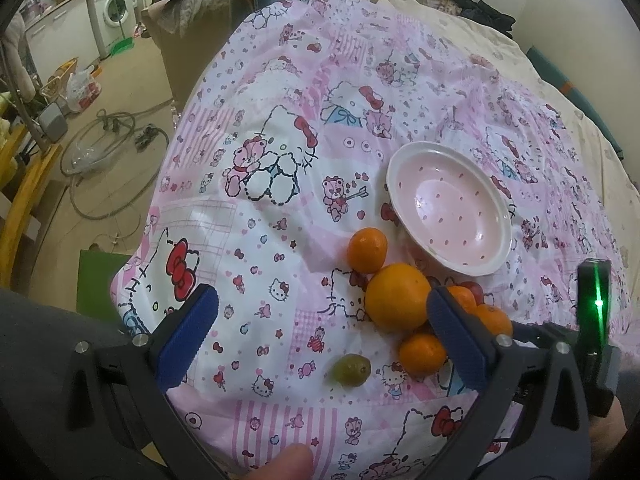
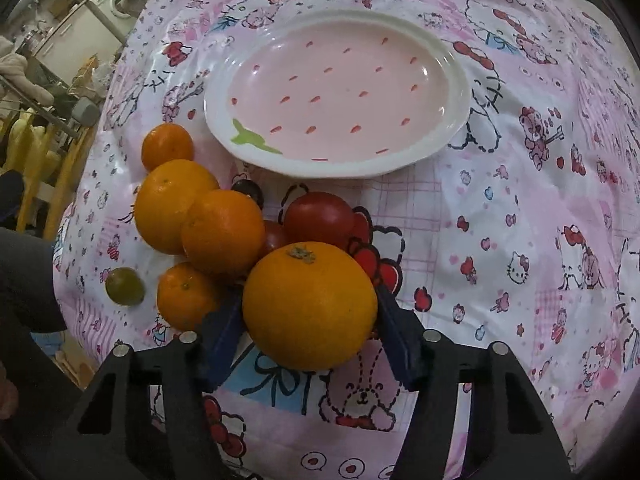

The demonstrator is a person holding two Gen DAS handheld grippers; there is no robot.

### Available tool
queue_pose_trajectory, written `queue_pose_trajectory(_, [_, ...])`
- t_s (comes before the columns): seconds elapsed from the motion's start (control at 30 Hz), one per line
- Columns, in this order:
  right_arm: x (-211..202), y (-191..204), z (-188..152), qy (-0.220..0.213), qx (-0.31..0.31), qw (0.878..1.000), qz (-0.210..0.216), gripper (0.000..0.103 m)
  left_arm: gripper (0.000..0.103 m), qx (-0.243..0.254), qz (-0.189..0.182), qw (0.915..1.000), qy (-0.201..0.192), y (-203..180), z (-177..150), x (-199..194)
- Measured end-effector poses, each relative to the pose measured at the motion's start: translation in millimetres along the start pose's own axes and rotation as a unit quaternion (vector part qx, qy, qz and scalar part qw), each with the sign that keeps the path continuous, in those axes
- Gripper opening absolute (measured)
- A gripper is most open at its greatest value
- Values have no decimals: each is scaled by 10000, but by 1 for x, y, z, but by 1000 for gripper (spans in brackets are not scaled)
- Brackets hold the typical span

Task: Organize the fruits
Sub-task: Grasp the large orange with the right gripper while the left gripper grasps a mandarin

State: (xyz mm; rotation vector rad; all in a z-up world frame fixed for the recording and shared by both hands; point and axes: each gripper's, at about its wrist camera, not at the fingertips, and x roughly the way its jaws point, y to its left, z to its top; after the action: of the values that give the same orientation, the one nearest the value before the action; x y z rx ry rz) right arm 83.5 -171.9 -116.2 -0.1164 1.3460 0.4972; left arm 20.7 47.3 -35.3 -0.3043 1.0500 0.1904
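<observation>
A pink strawberry-pattern plate [image 2: 452, 120] lies empty on the cartoon-print cloth; it also shows in the left wrist view [image 1: 408, 160]. My right gripper [image 2: 310, 308] is shut on a large orange [image 2: 310, 306] just in front of the fruit pile. The pile holds several oranges and tangerines [image 2: 222, 232], a red tomato [image 2: 320, 216], a dark grape [image 2: 248, 192] and a green grape [image 2: 124, 286]. My left gripper [image 1: 322, 312] is open and empty, its fingers [image 1: 456, 328] beside the oranges [image 1: 398, 296] and the green grape [image 1: 352, 369].
The cloth-covered table [image 1: 280, 80] drops off at the left to a floor with hoses [image 1: 108, 148], bags and a washing machine [image 1: 114, 12]. Bedding and clothes [image 1: 472, 4] lie at the back.
</observation>
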Motion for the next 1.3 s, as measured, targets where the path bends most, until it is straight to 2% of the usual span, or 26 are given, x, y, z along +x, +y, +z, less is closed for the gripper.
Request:
queue_pose_trajectory(0.17, [-28, -15, -10, -419, 353, 9984, 122, 62, 103, 56, 99, 9998, 192, 1, -2, 7])
queue_pose_trajectory(0.33, [-65, -29, -19, -1032, 650, 9925, 1, 62, 102, 102, 186, 9969, 754, 0, -4, 28])
queue_pose_trajectory(0.47, [-72, -45, -22, -1140, 953, 9889, 70, 62, 102, 120, 76, 9915, 1291, -20, 1, 47])
queue_pose_trajectory(0.63, [-77, -53, -21, -1228, 1110, 9861, 145, 62, 96, -316, -101, 9834, 1782, -39, 13, 72])
queue_pose_trajectory(0.83, [-81, -61, -20, -1350, 1279, 9823, 221, 62, 96, -894, -56, 9719, 2178, -52, 18, 102])
queue_pose_trajectory(0.93, [-84, -64, -19, -1396, 1348, 9806, 264, 62, 91, -1209, 17, 9645, 2348, -52, 13, 113])
queue_pose_trajectory(1.0, [-86, -66, -19, -1426, 1393, 9795, 278, 62, 90, -1358, 80, 9636, 2302, -50, 13, 114])
queue_pose_trajectory(1.1, [-86, -69, -17, -1454, 1465, 9780, 319, 62, 83, -1480, 167, 9595, 2391, -49, 12, 118])
queue_pose_trajectory(1.13, [-86, -69, -17, -1455, 1481, 9777, 320, 62, 77, -1536, 194, 9573, 2442, -48, 11, 121])
queue_pose_trajectory(1.2, [-85, -70, -17, -1443, 1510, 9774, 316, 62, 74, -1598, 161, 9548, 2503, -47, 8, 121])
queue_pose_trajectory(1.27, [-84, -71, -17, -1427, 1524, 9774, 337, 62, 64, -1557, 67, 9520, 2633, -53, 5, 121])
queue_pose_trajectory(1.3, [-84, -71, -17, -1422, 1534, 9773, 349, 62, 63, -1514, 84, 9510, 2696, -56, 4, 123])
